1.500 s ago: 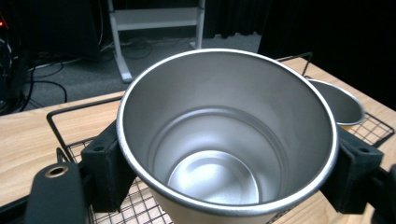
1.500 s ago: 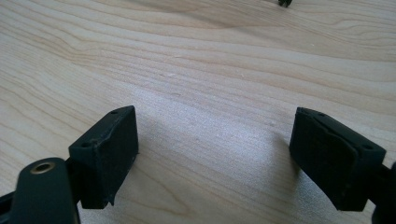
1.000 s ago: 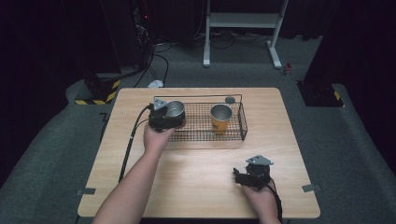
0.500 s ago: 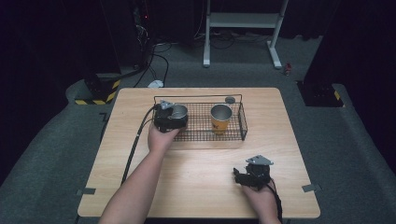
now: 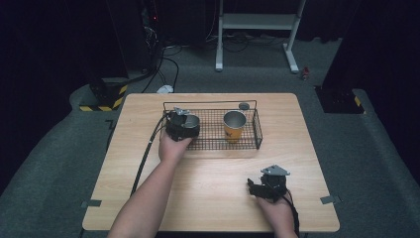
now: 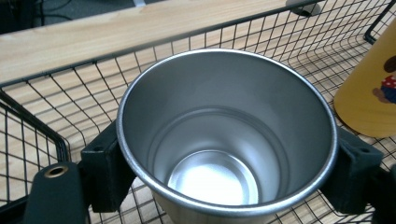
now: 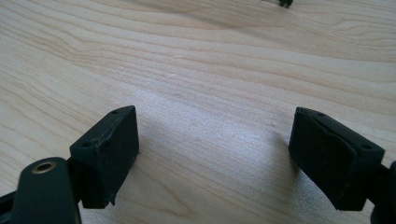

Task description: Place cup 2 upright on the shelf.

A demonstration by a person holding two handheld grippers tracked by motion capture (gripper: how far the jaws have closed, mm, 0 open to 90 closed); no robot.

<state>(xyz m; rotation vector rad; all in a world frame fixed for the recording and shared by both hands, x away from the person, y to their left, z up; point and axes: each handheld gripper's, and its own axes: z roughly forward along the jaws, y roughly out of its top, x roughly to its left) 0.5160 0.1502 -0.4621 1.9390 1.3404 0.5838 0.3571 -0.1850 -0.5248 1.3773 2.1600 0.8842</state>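
- Your left gripper (image 5: 184, 126) is clamped on the steel cup (image 6: 227, 135), one jaw on each side of the wall just under the rim; the cup stands upright at the left end of the wire basket (image 5: 257, 130), whether on the mesh or just above it you cannot tell.
- Treat the cup as light, rigid and thin-walled; it likely won't dent, but the smooth, tapered metal is slippery, so keep the squeeze steady.
- Hold high on the wall, where the jaws sit; lower down the cup narrows and may slide.
- Mind the yellow cup (image 5: 234, 125) near it in the basket; they stand apart.
- Your right gripper (image 5: 262, 188) rests on the table (image 5: 213, 173), jaws wide apart, holding nothing.
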